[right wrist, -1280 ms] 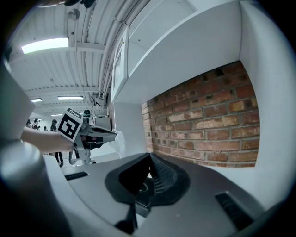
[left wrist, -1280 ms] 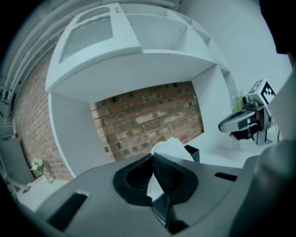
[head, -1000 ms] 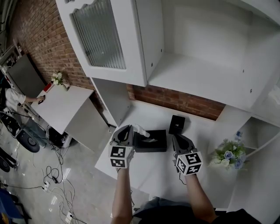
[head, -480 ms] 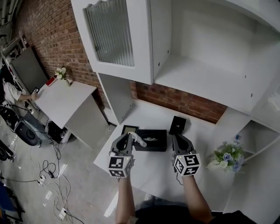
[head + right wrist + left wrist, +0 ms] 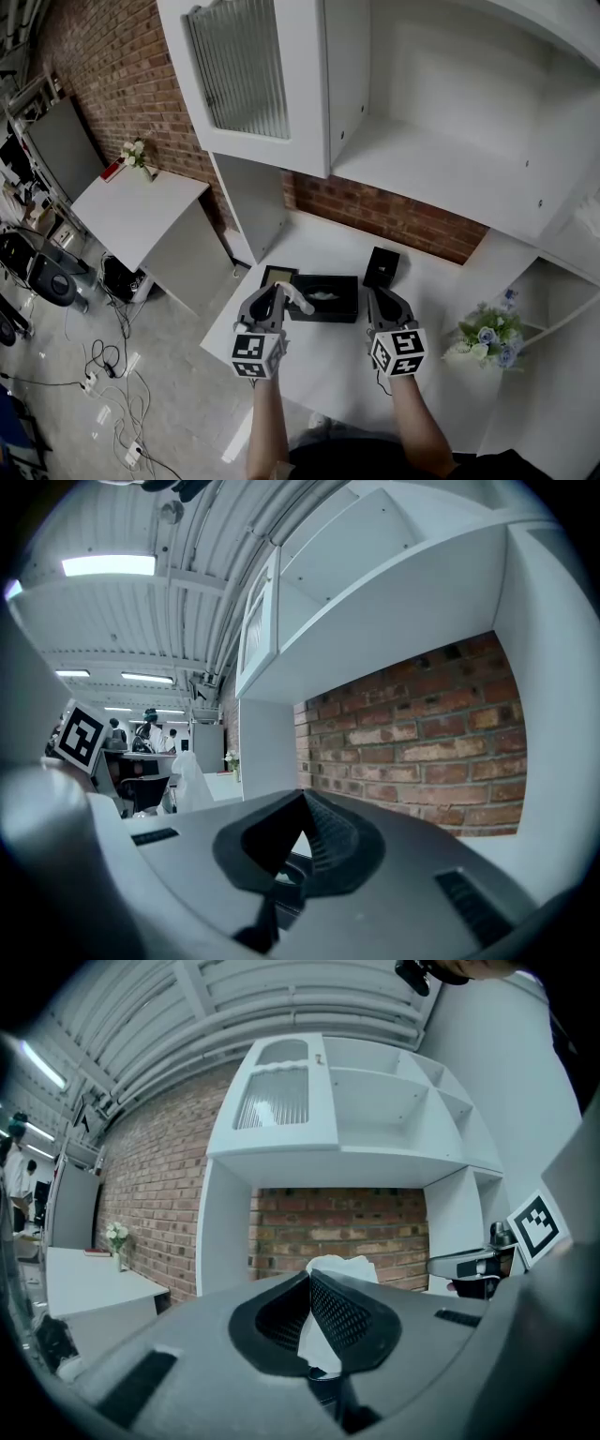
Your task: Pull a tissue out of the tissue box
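Tissue point(image 5: 343, 1270) clamped in left tool point(image 5: 278, 294), at tissue box point(image 5: 343, 310) left end

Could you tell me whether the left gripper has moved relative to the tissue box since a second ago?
Yes. The left gripper has drawn back toward the person, away from the tissue box, its jaws shut on the tissue.

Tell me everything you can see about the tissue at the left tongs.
The tissue is white, thin and crumpled, soft paper by its look. The left tongs are shut on it; a puff stands out past their tips. In the head view it reaches over the left end of the black tissue box.
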### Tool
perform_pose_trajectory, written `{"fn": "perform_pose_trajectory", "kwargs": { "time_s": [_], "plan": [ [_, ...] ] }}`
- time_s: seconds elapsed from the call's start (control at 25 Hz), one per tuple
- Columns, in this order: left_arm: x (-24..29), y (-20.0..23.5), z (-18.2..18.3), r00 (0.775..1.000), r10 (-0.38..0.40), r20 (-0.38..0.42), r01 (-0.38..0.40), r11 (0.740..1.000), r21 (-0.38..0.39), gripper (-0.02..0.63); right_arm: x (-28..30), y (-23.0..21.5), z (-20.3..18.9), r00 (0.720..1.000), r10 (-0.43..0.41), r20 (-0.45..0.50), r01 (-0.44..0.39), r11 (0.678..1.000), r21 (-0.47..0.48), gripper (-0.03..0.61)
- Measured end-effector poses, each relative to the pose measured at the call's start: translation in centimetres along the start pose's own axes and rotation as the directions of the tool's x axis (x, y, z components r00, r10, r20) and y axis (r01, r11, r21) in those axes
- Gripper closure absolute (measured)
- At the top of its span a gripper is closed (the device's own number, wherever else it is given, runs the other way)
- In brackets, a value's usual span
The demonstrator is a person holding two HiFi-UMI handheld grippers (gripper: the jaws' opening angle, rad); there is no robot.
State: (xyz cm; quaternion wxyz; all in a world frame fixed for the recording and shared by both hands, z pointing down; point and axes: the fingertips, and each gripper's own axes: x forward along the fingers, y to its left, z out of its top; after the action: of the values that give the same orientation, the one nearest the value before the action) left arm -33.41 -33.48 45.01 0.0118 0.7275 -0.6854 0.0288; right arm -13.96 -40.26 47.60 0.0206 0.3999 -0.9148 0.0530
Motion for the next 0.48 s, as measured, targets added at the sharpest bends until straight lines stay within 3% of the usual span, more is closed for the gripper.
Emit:
{"fn": "perform_pose_trajectory", "kwargs": {
  "time_s": [0.48],
  "plan": [
    [-0.06, -0.56, -0.09, 1.0, -0.022, -0.004, 0.022, 1.0, -0.01, 0.603, -0.1, 0.3, -0.13, 1.0, 0.01, -0.013, -0.01, 1.0, 0.003, 0.581]
  ]
}}
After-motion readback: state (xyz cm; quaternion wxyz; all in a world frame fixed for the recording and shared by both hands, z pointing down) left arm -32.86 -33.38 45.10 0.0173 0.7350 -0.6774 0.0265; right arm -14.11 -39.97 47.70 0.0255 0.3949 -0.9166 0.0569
